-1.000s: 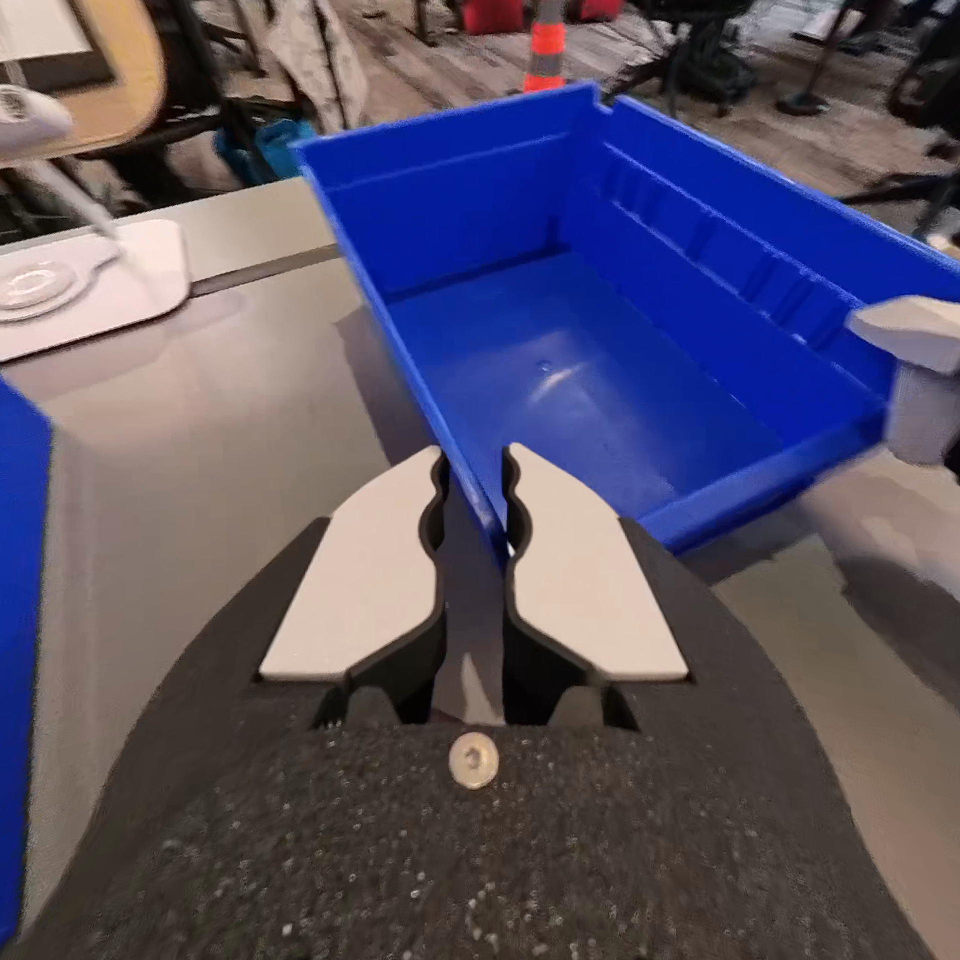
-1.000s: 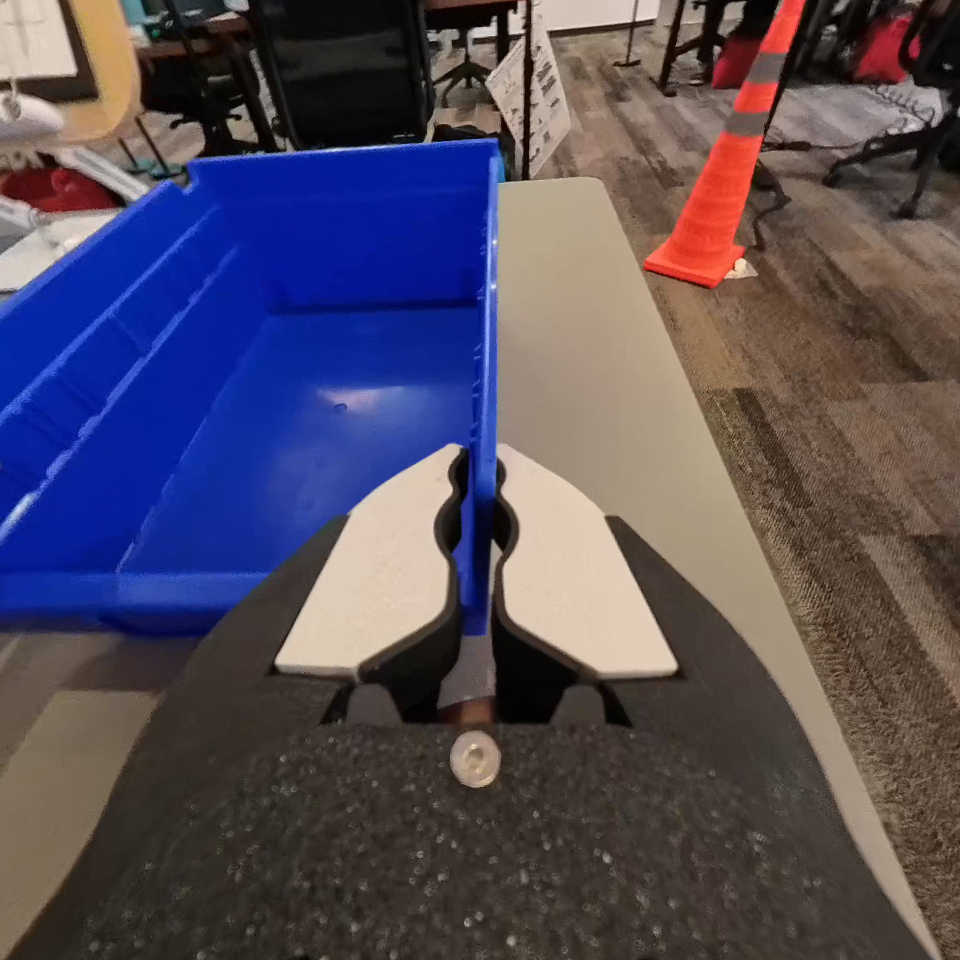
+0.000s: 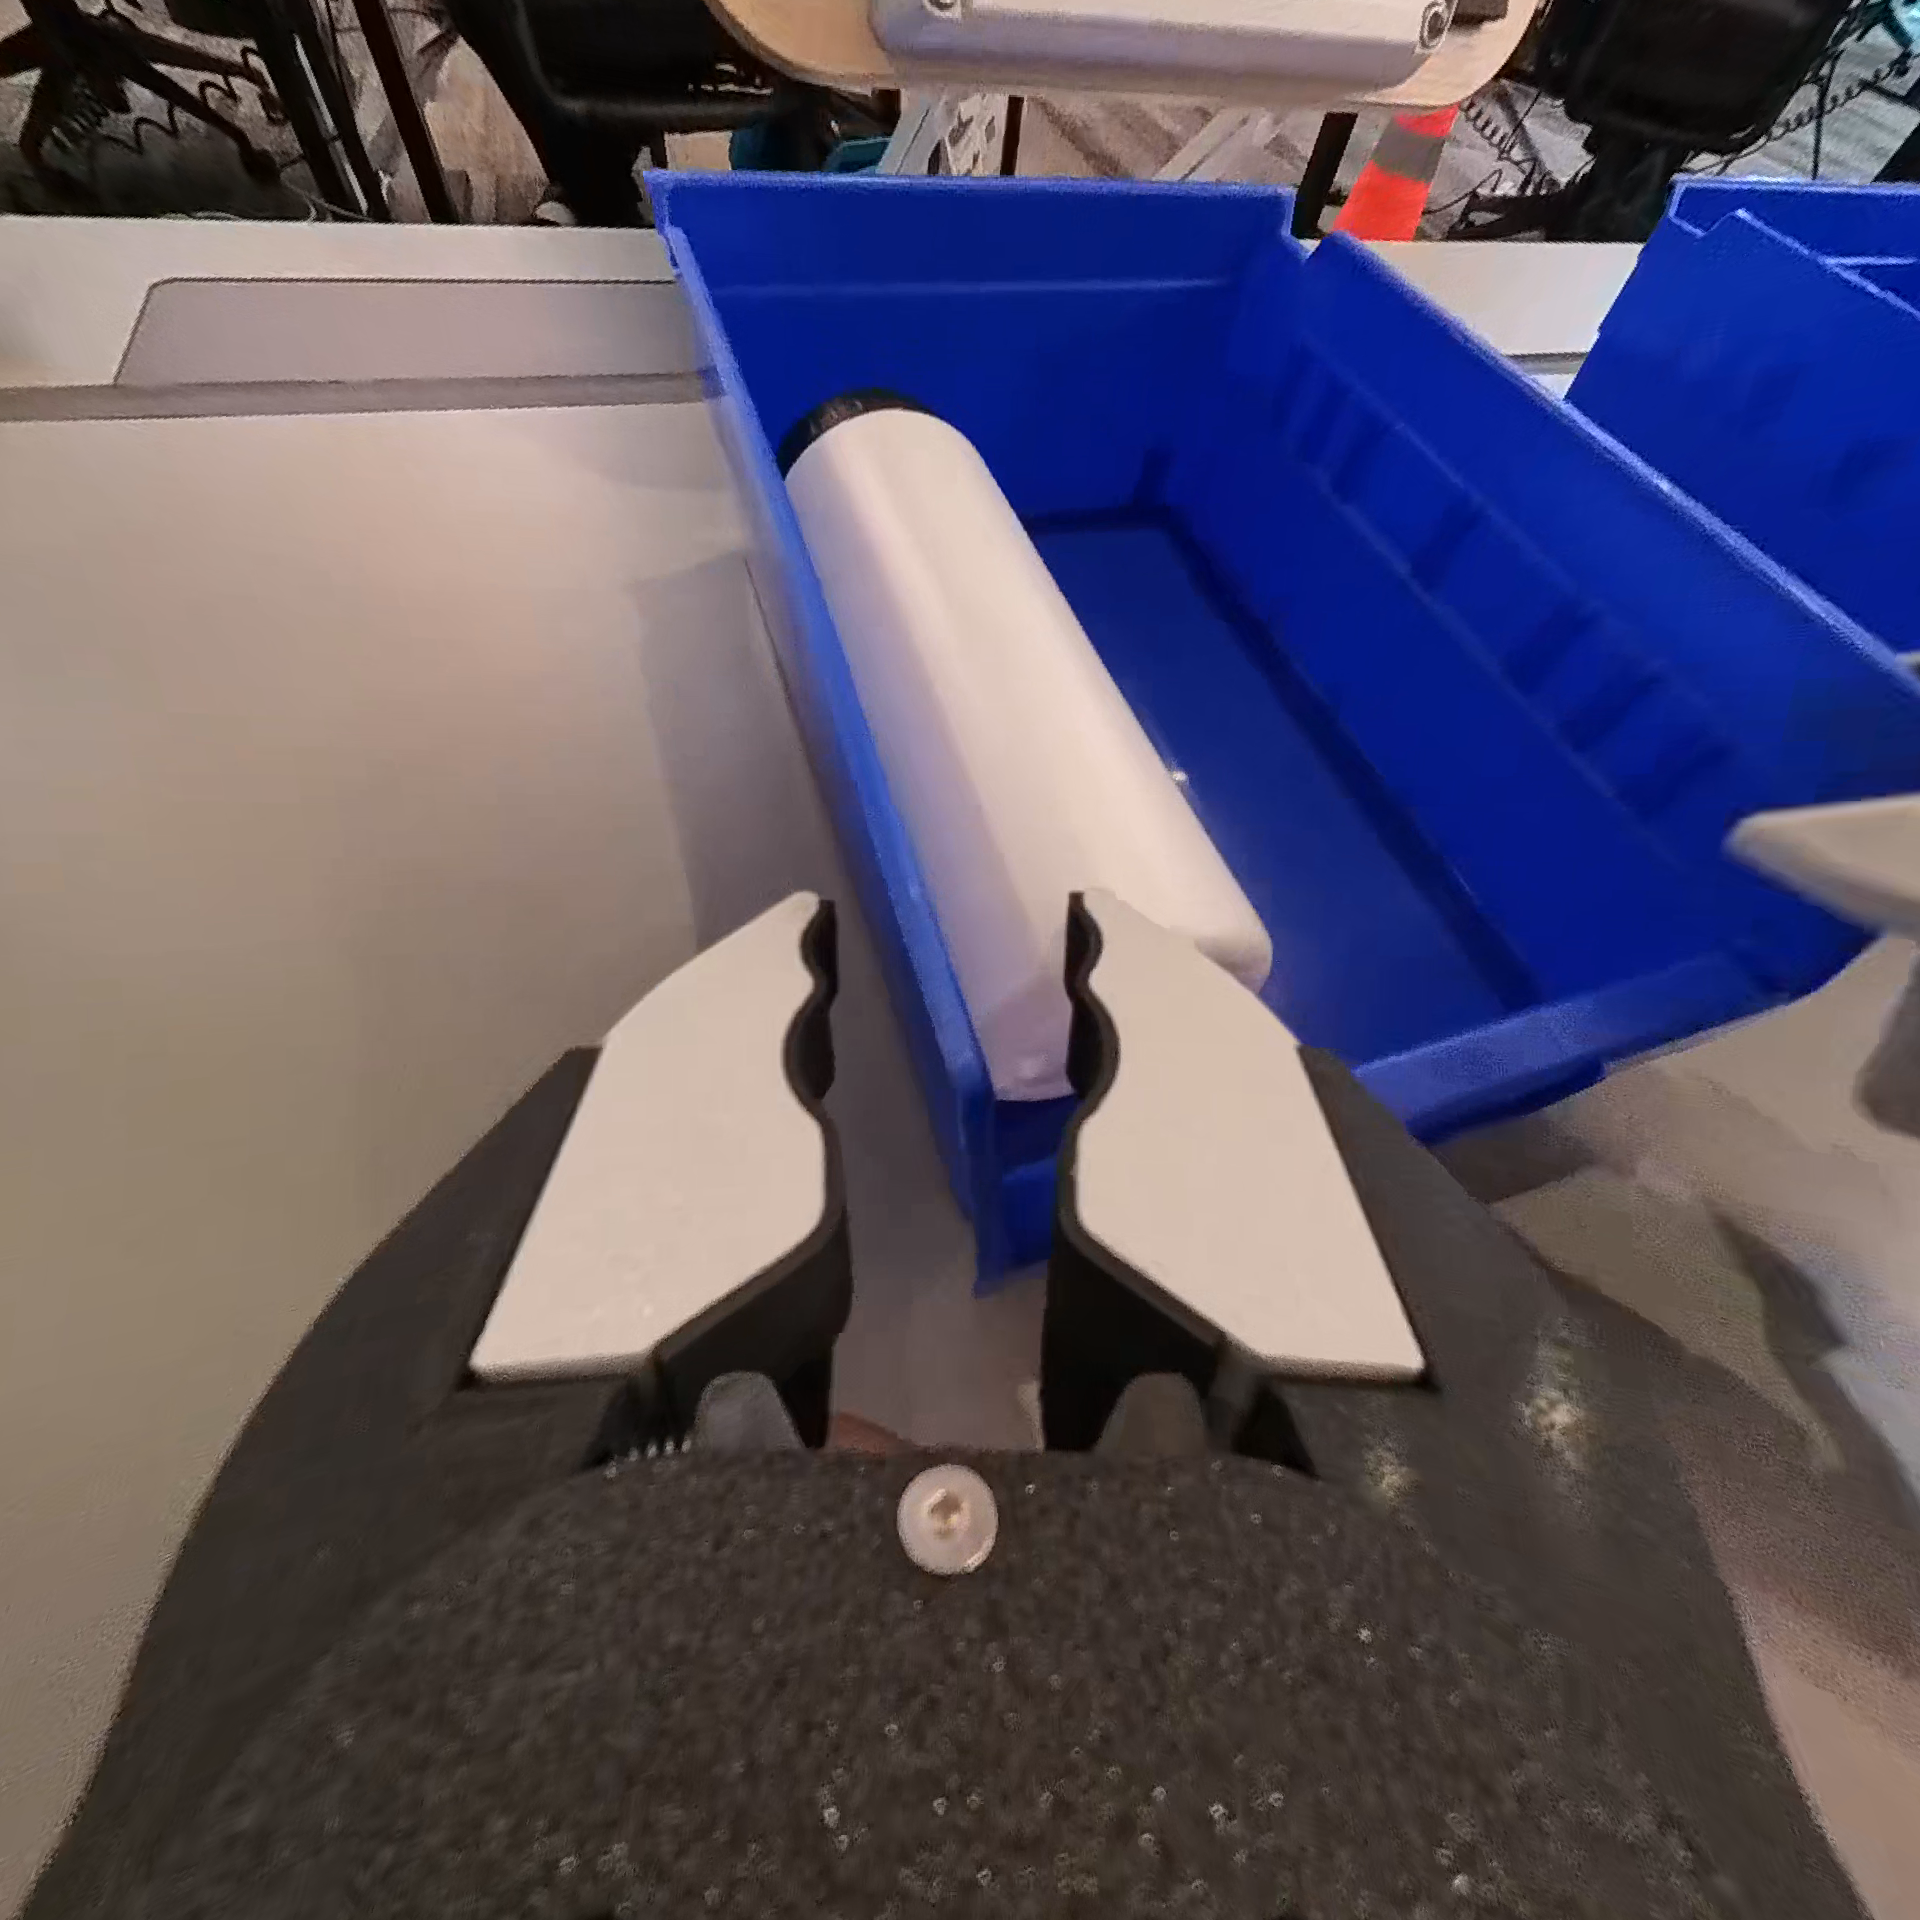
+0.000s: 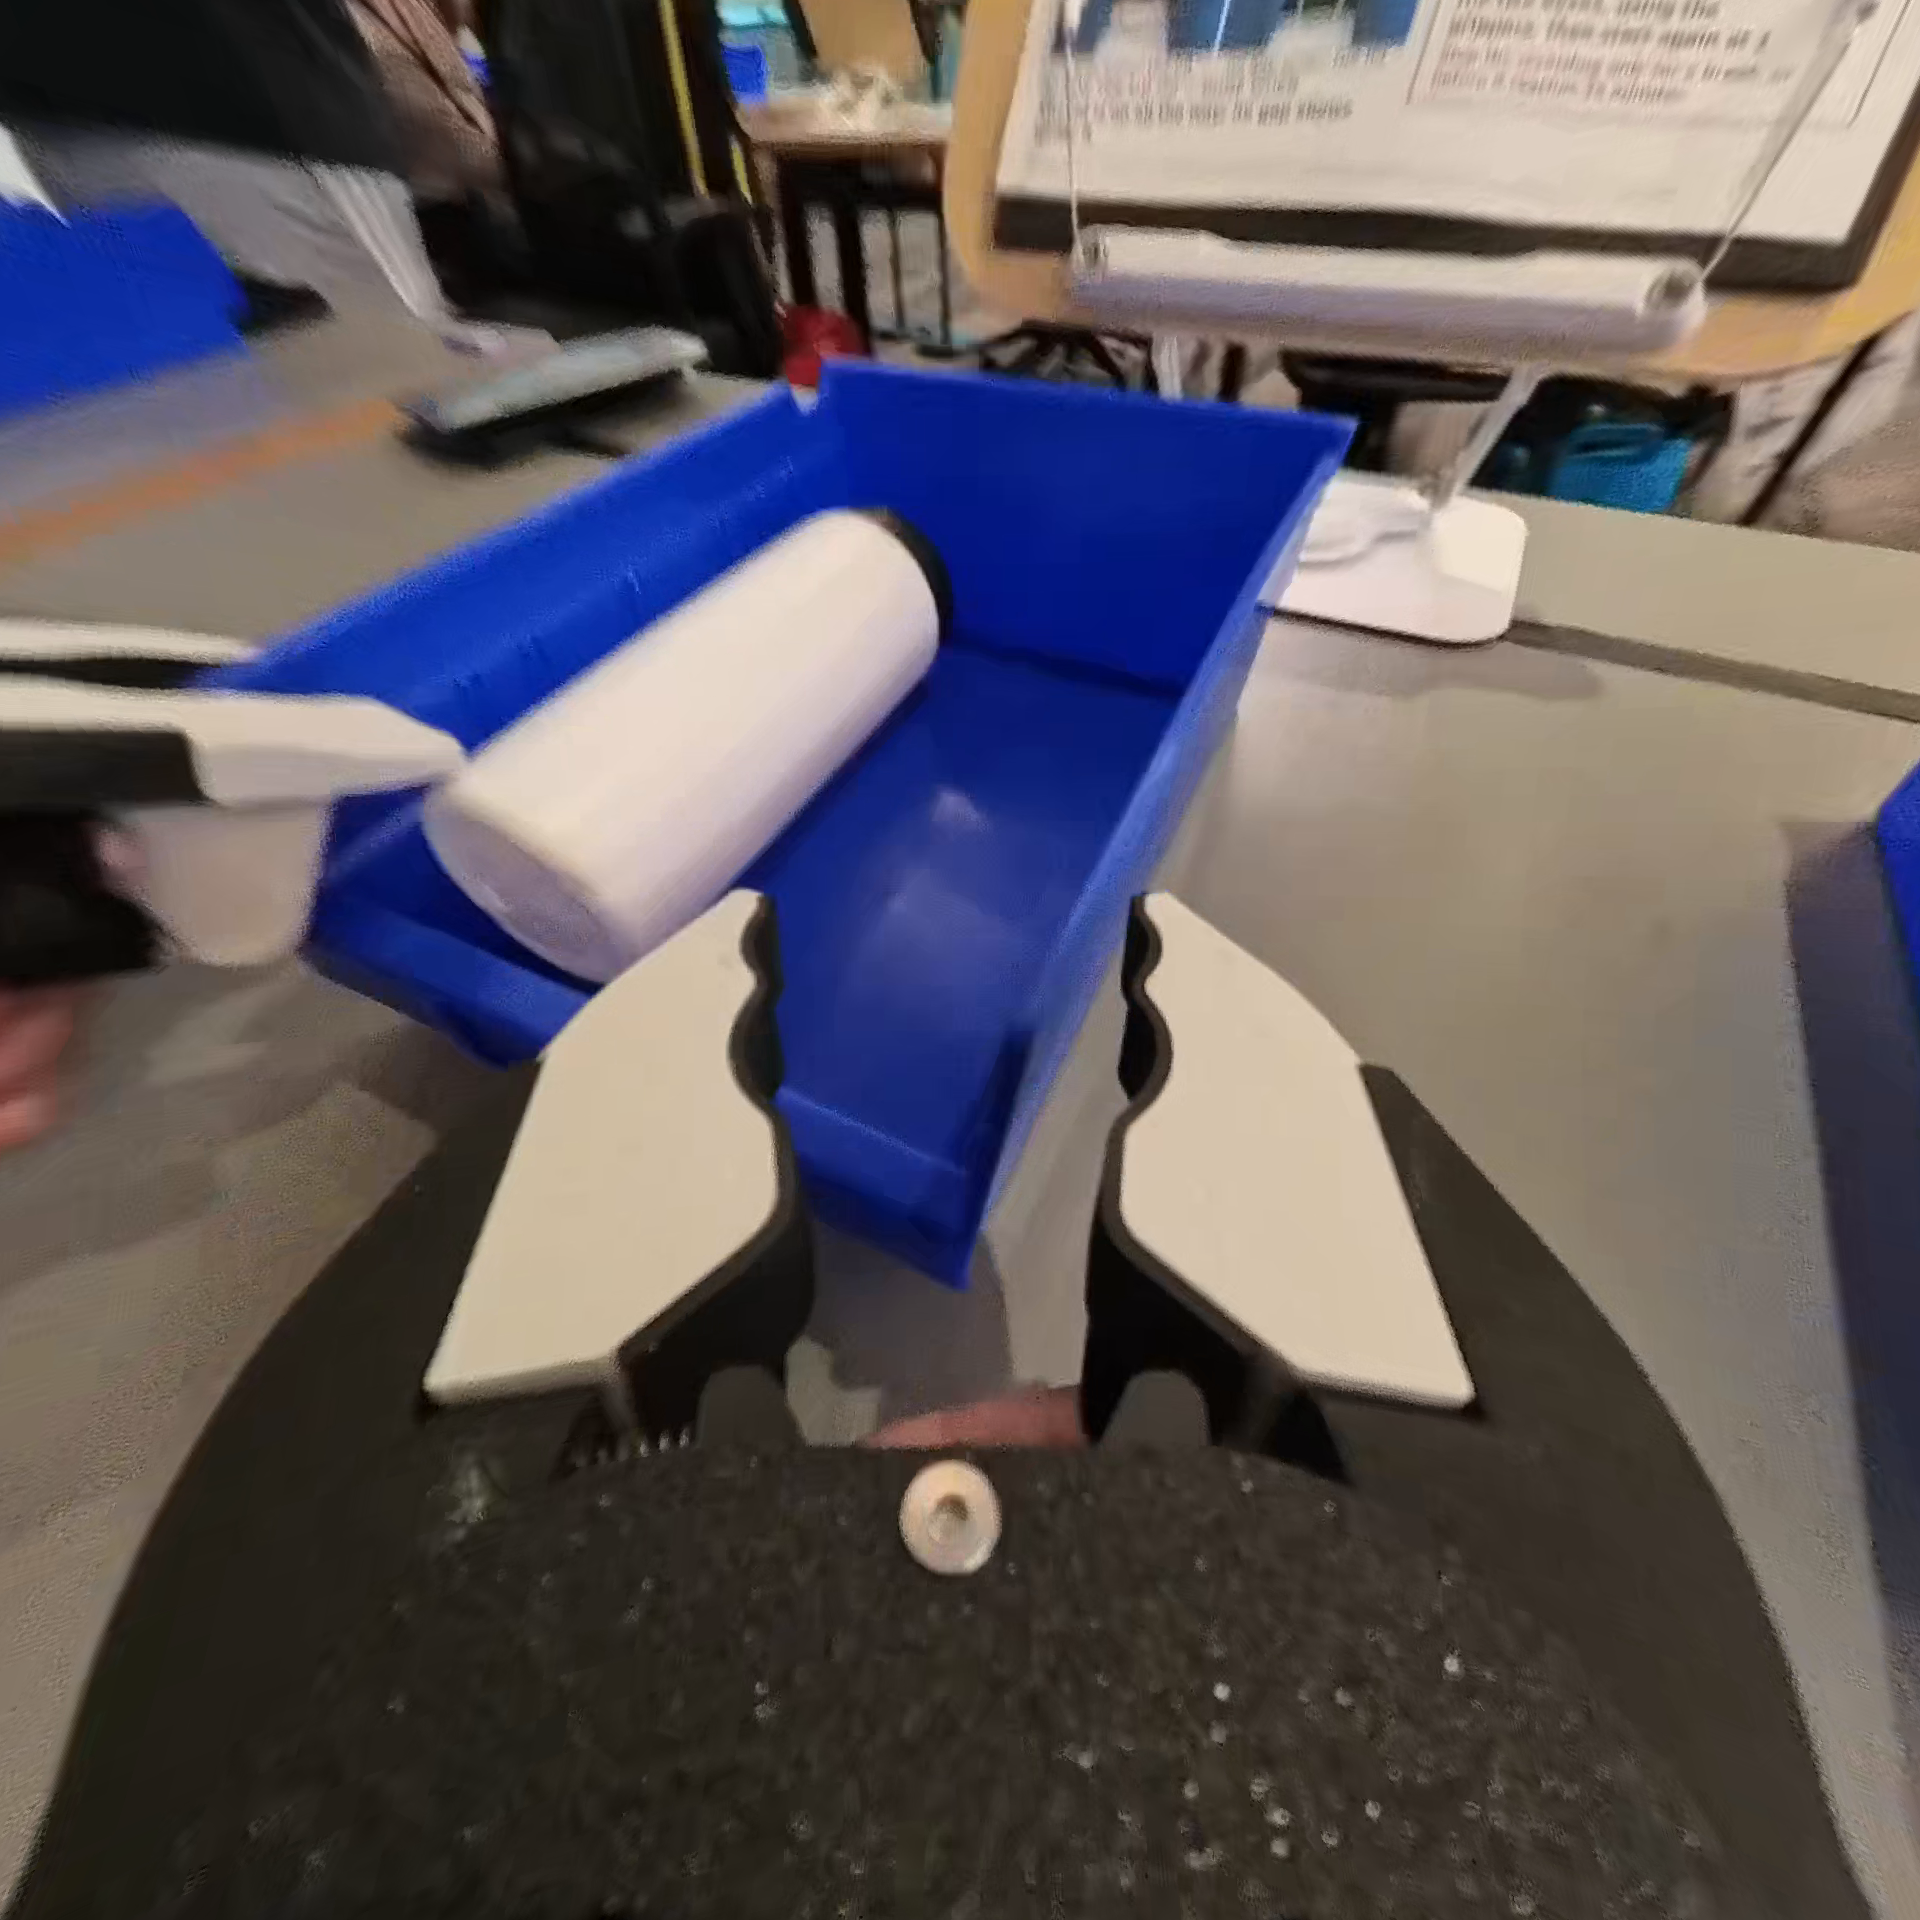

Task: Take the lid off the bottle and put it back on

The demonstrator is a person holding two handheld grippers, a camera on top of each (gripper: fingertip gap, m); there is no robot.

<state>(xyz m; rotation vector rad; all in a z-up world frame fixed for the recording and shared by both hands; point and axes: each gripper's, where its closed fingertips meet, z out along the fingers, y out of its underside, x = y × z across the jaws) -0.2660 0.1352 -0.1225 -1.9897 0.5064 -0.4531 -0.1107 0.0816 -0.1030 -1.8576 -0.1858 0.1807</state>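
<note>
White bottle (image 3: 997, 717) lying on its side in a blue bin (image 3: 1475, 582) on the grey tabletop (image 3: 343, 779), pressed along the bin's left wall, base toward the cameras. Black lid (image 3: 842, 410) on the far end, screwed in place.

Left gripper (image 3: 948, 914) low at the bin's near left corner, jaws apart and straddling the left wall: left finger (image 3: 717, 1049) outside over the tabletop, right finger (image 3: 1174, 1049) inside the bin, by the bottle's base. Contact between that finger and the bottle: cannot tell. Gap visible between the left finger and the wall. Nothing clamped.

Right gripper (image 4: 951, 925) at the bin's near right corner, jaws wide apart, straddling the right wall (image 4: 1174, 810): left finger (image 4: 665, 1060) over the bin floor, right finger (image 4: 1247, 1060) outside over the tabletop. Neither finger pressing on the wall. Bottle to the left of it, apart from its fingers.

Second blue bin (image 3: 1787, 343) to the right on the tabletop. White stand base (image 4: 1434, 566) behind the first bin, holding a board (image 4: 1455, 135) above. Orange cone (image 3: 1397, 177) on the floor beyond.
</note>
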